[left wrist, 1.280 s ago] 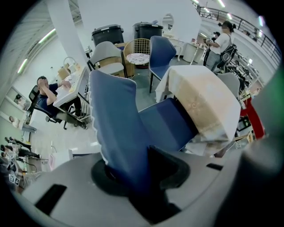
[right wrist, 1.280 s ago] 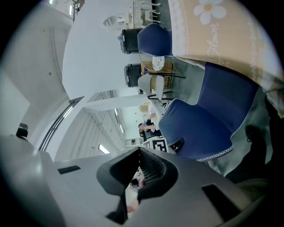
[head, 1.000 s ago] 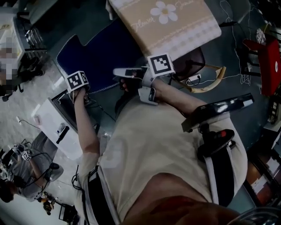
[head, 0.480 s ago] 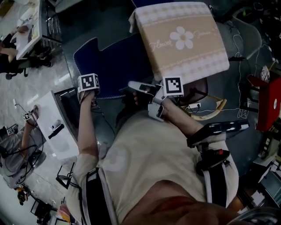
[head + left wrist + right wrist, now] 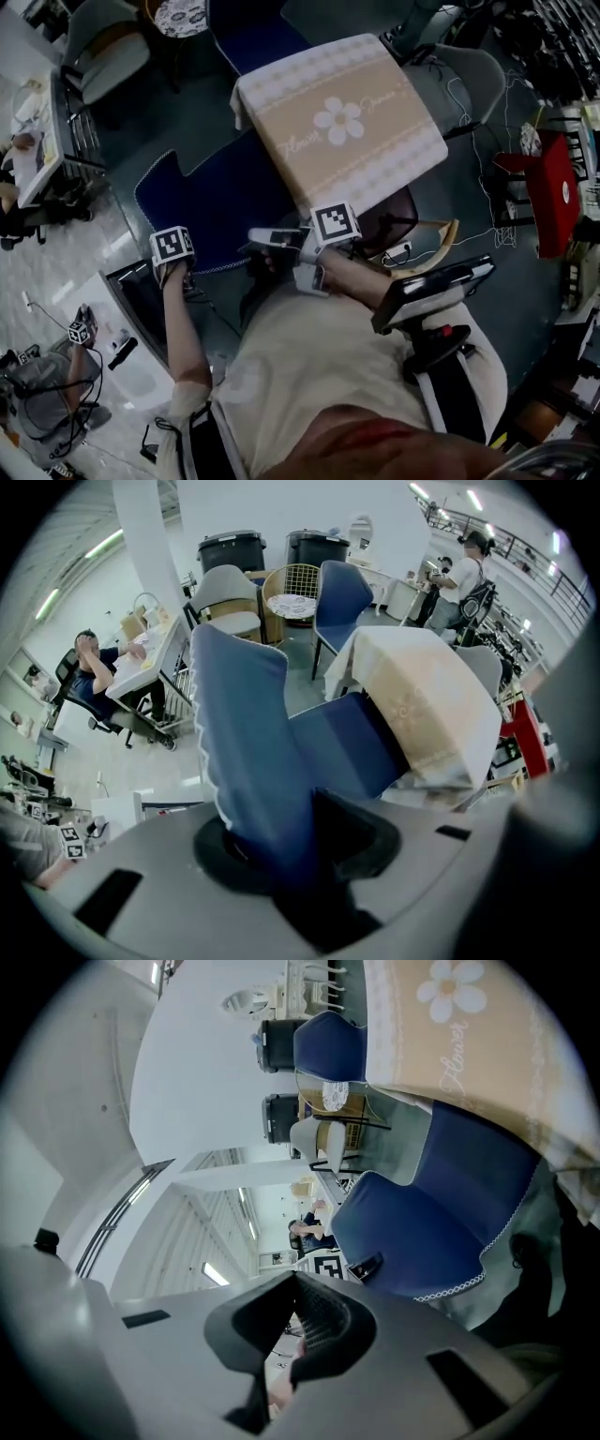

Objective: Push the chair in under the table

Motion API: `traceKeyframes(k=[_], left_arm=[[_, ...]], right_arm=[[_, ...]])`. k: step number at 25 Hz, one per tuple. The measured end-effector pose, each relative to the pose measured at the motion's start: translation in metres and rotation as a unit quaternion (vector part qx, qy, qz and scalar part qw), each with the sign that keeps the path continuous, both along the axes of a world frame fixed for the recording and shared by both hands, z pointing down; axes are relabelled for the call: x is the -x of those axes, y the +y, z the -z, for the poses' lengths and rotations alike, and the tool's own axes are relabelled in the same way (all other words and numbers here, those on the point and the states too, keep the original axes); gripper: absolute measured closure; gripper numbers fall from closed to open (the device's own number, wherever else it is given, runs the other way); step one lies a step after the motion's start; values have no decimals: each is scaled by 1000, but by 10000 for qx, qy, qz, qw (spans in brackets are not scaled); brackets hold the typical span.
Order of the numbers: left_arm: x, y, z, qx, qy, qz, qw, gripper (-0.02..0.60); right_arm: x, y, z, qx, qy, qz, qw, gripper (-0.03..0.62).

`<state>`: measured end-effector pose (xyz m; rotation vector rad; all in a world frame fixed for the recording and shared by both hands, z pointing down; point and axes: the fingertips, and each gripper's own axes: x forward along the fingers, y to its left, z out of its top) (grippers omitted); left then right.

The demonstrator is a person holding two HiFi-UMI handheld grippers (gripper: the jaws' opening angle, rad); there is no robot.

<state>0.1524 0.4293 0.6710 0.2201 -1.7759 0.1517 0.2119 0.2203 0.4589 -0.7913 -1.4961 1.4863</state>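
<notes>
1. Left fingers clamp the chair backrest top.
2. Right fingers closed, empty, near that backrest.
3. Chair seat sits partly under the bench ahead of me.

The blue chair fills 11 o'clock, its seat partly under the clothed table at 12. Floor lies open at 10; a white unit stands at 8, a red object at 3.
</notes>
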Motion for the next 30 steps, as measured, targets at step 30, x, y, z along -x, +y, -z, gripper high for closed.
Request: traceKeyframes(k=[30], left_arm=[[0, -17, -1, 18, -4, -198, 9998, 459]], right_arm=[[-9, 0, -2, -28, 285, 5, 9996, 583]])
